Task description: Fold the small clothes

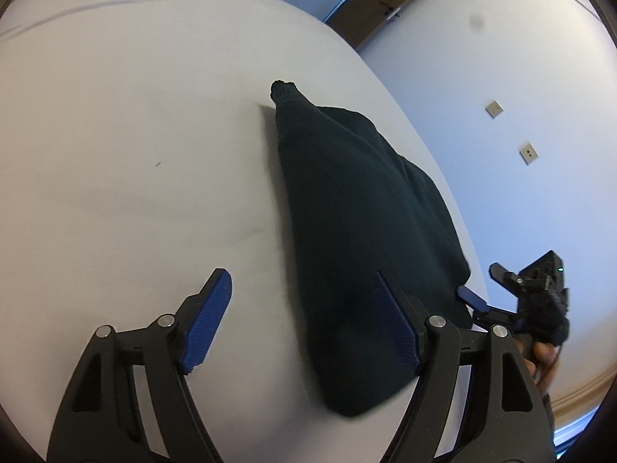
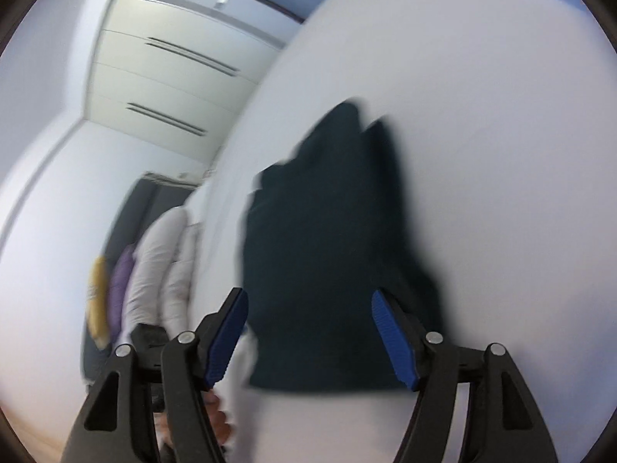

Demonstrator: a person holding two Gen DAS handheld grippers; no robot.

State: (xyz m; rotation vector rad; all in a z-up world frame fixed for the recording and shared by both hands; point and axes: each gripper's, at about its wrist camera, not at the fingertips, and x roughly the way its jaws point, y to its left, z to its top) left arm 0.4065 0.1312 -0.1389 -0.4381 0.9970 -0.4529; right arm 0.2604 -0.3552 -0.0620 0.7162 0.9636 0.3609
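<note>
here the left gripper [image 1: 304, 316] has its blue fingers [image 1: 210, 322] wide apart, holding nothing. the right gripper [image 2: 308, 332] is spread wide too, and it is empty. a dark knit garment [image 1: 358, 231] lies folded on the white table [image 1: 115, 154], in front of both grippers, near the table's right edge in the left view. its narrow cuffed end points away. past the table are pale walls, a brown door [image 1: 370, 11] and white cabinets [image 2: 162, 73]. the right view is blurry. some clothes [image 2: 154, 262] hang beside the table there.
</note>
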